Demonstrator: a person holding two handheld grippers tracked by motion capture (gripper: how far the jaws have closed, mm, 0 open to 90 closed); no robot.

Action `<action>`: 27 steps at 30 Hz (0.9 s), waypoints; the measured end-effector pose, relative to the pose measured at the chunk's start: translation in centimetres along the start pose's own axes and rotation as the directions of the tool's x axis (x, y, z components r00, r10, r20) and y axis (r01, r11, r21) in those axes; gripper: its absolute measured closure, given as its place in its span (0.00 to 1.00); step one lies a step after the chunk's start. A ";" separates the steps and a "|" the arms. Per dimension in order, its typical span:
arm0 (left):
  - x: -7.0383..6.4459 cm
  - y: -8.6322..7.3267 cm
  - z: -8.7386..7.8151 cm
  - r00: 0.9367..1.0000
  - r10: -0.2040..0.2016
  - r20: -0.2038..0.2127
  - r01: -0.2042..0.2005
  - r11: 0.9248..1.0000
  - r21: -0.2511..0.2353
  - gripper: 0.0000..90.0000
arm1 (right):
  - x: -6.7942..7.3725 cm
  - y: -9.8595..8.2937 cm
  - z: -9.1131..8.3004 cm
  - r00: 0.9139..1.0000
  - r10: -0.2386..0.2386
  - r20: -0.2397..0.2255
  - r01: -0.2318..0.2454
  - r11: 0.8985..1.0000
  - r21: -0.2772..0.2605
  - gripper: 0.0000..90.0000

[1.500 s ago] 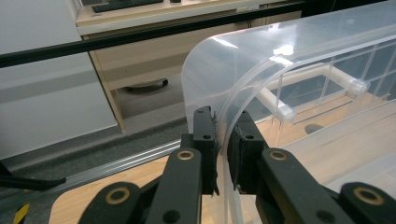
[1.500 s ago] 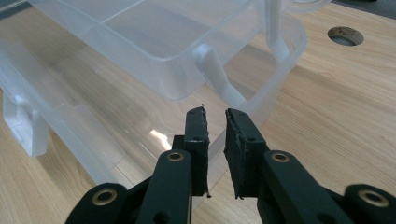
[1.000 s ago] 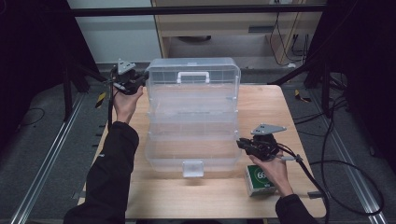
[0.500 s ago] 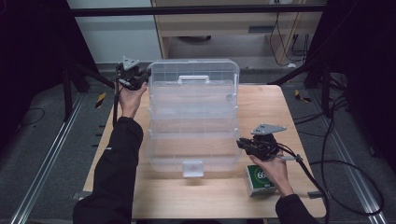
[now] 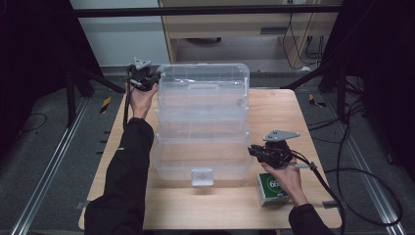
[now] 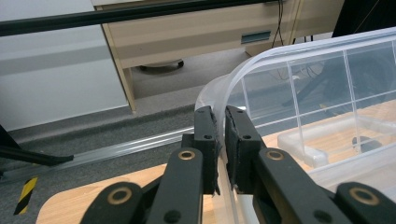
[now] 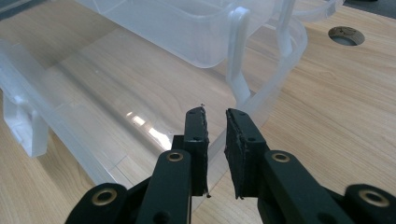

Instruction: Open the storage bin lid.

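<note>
Presently, figure key:

Left gripper (image 5: 155, 80): pinching the rim of the clear plastic lid (image 5: 204, 83) at the far left corner of the tiered organizer box (image 5: 200, 142); in the left gripper view the jaws are standing nearly closed with the rim (image 6: 223, 100) running between them.
Right gripper (image 5: 252, 151): jaws slightly parted, holding nothing, hovering at the near right corner of the bottom tray (image 7: 140, 107).
Box position: sitting mid-table (image 5: 303, 117), tiers fanned open, latch (image 5: 202, 176) facing the person.
Risk: the thin rim is probably slipping-prone; a one-corner pull may be twisting the lid or dragging the whole box, since the base is standing unbraced.
View differences: high view is showing a green packet (image 5: 272, 188) under the right hand; left gripper view is showing the grip itself; right gripper view is showing the hinge arm (image 7: 239, 56) and a table hole (image 7: 346, 35).
</note>
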State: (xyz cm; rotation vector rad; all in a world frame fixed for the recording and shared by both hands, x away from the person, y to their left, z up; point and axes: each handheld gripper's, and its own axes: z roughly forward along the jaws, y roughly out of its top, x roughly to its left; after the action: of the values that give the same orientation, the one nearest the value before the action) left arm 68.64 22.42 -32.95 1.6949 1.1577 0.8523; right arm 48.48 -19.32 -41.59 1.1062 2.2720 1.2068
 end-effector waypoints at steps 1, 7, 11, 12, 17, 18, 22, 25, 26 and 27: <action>0.1 0.0 0.1 1.000 -0.004 0.002 0.004 1.000 0.003 0.93 | 0.0 0.0 0.0 1.000 0.002 -0.001 -0.002 1.000 0.001 0.88; 0.3 -0.2 0.9 1.000 0.000 0.000 0.000 1.000 0.026 0.91 | 0.0 0.0 0.0 1.000 -0.004 0.006 0.004 1.000 0.002 0.88; 0.7 -0.5 0.9 1.000 -0.011 0.014 0.010 1.000 0.026 0.82 | 0.1 0.0 0.0 1.000 -0.011 0.013 0.011 1.000 0.002 0.88; 0.8 -0.6 0.7 1.000 -0.017 0.014 0.017 1.000 0.020 0.81 | 0.1 0.0 0.0 1.000 -0.012 0.013 0.012 1.000 0.001 0.88; 1.6 -1.1 -1.3 0.999 -0.033 0.036 0.032 0.999 0.006 0.78 | 0.1 0.1 0.1 1.000 -0.018 0.020 0.019 1.000 -0.003 0.89; 1.7 -1.4 -2.1 0.998 -0.034 0.044 0.034 0.999 -0.002 0.77 | 0.2 0.1 0.0 1.000 -0.021 0.018 0.021 1.000 -0.001 0.89; 2.1 -2.4 -4.9 0.996 -0.041 0.082 0.042 0.999 -0.017 0.74 | 0.2 0.1 0.0 0.999 -0.025 0.021 0.025 1.000 0.000 0.89; 2.1 -3.3 -6.9 0.995 -0.024 0.098 0.026 1.000 -0.014 0.72 | 0.2 0.2 0.0 1.000 -0.019 0.019 0.018 1.000 0.005 0.89; 2.1 -3.8 -7.8 0.993 -0.023 0.113 0.024 1.000 -0.011 0.70 | 0.2 0.2 0.1 1.000 -0.018 0.020 0.018 1.000 0.005 0.89; 2.1 -4.1 -8.3 0.993 -0.012 0.114 0.014 1.000 -0.014 0.69 | 0.2 0.2 0.0 1.000 -0.019 0.019 0.019 1.000 0.004 0.89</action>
State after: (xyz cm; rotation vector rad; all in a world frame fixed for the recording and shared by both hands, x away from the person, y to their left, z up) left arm 60.65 27.40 -33.54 1.6997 1.0814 0.7444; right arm 48.48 -19.12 -41.49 1.0910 2.2662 1.1801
